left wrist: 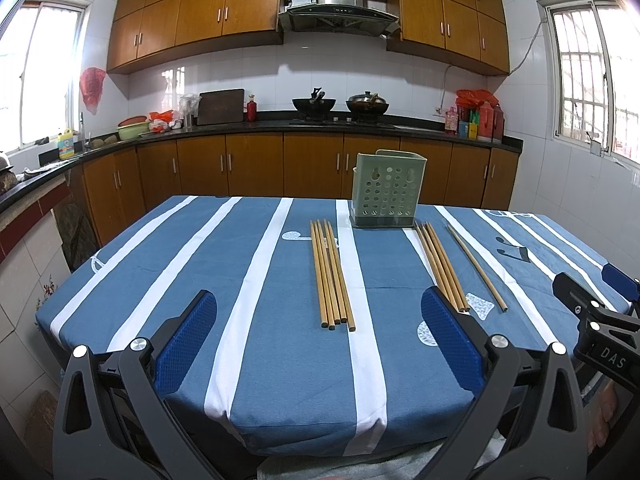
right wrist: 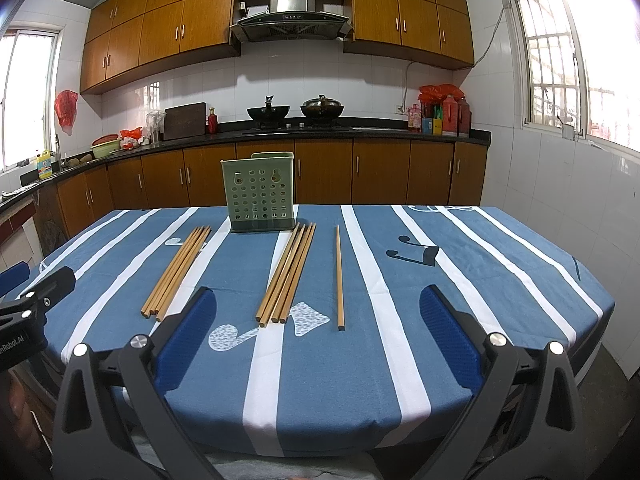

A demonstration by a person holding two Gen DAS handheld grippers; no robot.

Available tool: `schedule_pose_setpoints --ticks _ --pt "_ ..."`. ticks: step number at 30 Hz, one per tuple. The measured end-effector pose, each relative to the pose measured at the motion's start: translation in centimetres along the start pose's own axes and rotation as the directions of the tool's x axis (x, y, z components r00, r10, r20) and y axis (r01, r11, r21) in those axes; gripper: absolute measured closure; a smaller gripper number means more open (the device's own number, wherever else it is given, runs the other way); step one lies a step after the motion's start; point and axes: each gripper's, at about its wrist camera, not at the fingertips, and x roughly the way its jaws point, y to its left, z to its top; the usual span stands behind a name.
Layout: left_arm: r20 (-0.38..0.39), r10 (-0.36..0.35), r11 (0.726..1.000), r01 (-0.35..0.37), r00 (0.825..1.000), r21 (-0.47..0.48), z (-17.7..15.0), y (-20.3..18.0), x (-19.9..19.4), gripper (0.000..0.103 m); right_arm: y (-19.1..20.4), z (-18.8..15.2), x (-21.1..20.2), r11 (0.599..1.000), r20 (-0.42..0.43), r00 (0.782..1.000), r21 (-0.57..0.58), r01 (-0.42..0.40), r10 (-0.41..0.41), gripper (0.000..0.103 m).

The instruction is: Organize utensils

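A pale green perforated utensil holder [left wrist: 386,190] [right wrist: 260,194] stands upright at the far middle of the table. Wooden chopsticks lie flat in front of it: a left bundle [left wrist: 331,274] [right wrist: 178,272], a middle bundle [left wrist: 442,266] [right wrist: 287,274] and a single stick [left wrist: 476,268] [right wrist: 339,276]. My left gripper [left wrist: 318,312] is open, near the table's front edge, just short of the left bundle's ends. My right gripper [right wrist: 316,308] is open too, its jaws wide either side of the near ends of the middle bundle and the single stick. Neither holds anything.
The table wears a blue cloth with white stripes [left wrist: 260,280] [right wrist: 400,280]. Behind runs a dark counter [left wrist: 320,124] with woks, bottles and a cutting board above brown cabinets. White tiled walls stand close on the right [right wrist: 560,200].
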Motion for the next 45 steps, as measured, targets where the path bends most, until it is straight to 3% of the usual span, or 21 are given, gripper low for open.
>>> schedule_pose_setpoints --ticks 16,22,26,28,32,36,41,45 --pt "-0.037 0.015 1.000 -0.015 0.999 -0.006 0.1 0.0 1.5 0.002 -0.1 0.3 1.5 1.000 -0.043 0.999 0.013 0.005 -0.004 0.004" --pt "-0.126 0.036 0.998 -0.043 0.991 -0.047 0.3 1.9 4.6 0.002 -1.5 0.4 4.8 0.998 -0.119 0.992 0.049 0.035 -0.029 0.004" --pt "-0.216 0.057 0.996 -0.071 0.975 -0.054 0.4 3.3 7.8 0.002 -2.5 0.7 8.1 0.995 -0.202 0.979 0.079 0.058 -0.041 0.004" --pt "-0.246 0.058 0.996 -0.074 0.968 -0.058 0.5 3.8 9.0 0.002 -3.1 0.9 10.1 0.993 -0.251 0.968 0.107 0.057 -0.029 0.009" --pt "-0.268 0.061 0.997 -0.074 0.961 -0.036 1.1 4.2 11.0 0.003 -3.8 1.2 14.3 0.991 -0.345 0.938 0.113 0.066 -0.023 0.040" --pt "-0.305 0.034 0.999 -0.040 0.952 -0.013 1.5 4.5 13.1 0.022 -4.0 1.2 18.4 0.988 -0.434 0.901 0.136 0.072 -0.006 0.060" --pt "-0.374 -0.040 0.999 0.036 0.926 -0.019 1.8 4.5 15.7 0.041 -4.2 1.1 21.4 0.986 -0.504 0.864 0.142 0.083 0.000 0.065" --pt "-0.430 -0.077 0.997 0.080 0.900 -0.011 1.7 3.8 17.4 0.058 -3.8 1.3 21.9 0.991 -0.498 0.867 0.101 0.091 -0.029 0.071"
